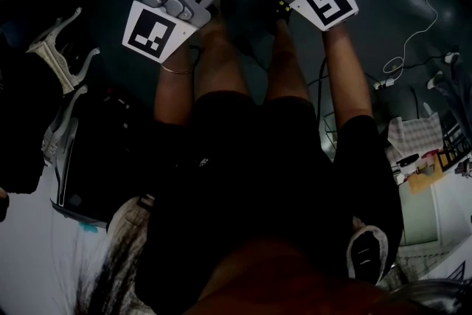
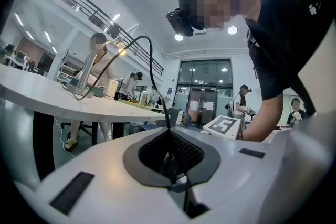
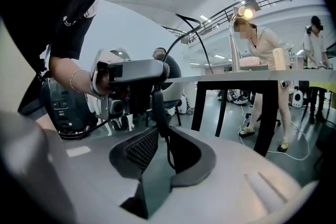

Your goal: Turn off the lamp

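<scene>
Black lamp cord (image 2: 160, 94) is pinched in the closed left gripper (image 2: 169, 134), the right gripper (image 3: 160, 131) clamps its inline switch (image 3: 156, 107), and the lamp (image 2: 119, 47) glows.

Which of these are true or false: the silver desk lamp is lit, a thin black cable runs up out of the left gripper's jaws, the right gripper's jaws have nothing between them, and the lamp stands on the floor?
The silver desk lamp is lit: true, its head glows.
A thin black cable runs up out of the jaws of the left gripper: true.
The right gripper has nothing between its jaws: false, a black cable stands between them.
The lamp stands on the floor: false, it stands on the white table.
</scene>
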`<state>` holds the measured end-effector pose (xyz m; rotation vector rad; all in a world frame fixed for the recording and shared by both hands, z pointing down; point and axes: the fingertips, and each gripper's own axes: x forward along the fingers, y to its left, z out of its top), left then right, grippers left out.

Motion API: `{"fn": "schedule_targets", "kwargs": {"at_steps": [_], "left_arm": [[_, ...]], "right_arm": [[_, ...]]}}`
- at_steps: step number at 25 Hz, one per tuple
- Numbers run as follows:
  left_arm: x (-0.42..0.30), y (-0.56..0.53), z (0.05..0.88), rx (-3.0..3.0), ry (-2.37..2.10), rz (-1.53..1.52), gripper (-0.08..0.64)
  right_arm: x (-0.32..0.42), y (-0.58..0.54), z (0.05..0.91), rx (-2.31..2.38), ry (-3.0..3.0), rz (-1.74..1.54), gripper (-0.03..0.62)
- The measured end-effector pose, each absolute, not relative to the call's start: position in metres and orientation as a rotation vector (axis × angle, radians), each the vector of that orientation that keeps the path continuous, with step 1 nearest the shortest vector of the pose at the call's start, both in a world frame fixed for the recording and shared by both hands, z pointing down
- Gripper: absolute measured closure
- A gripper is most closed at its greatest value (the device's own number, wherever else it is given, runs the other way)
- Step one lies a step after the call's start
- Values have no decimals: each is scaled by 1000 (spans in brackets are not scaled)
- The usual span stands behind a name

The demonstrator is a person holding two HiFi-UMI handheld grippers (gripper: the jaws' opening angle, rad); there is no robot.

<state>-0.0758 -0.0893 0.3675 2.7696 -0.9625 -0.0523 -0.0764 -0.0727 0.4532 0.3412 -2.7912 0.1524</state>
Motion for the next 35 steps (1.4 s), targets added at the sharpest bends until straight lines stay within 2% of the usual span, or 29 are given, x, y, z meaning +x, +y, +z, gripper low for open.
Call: {"fn": "schedule_targets", "kwargs": {"at_steps": [9, 19, 27, 29, 35], "left_arm": [[-69, -90, 365, 2759, -938, -98, 548], [-67, -89, 362, 2733, -927, -155, 548], [-68, -90, 362, 2720, -926, -173, 548], [-69, -91, 362, 2719, -927, -178, 548], [-69, -90, 363, 2717, -923, -174, 548]], "right_arm": [[-72, -75, 451, 371, -2773, 125, 520], [-72, -70, 441, 341, -2806, 123, 476], [-69, -73, 440, 372, -2819, 145, 488], [-69, -72, 441, 367, -2812, 137, 512], [-69, -71, 442, 375, -2808, 144, 511]]}}
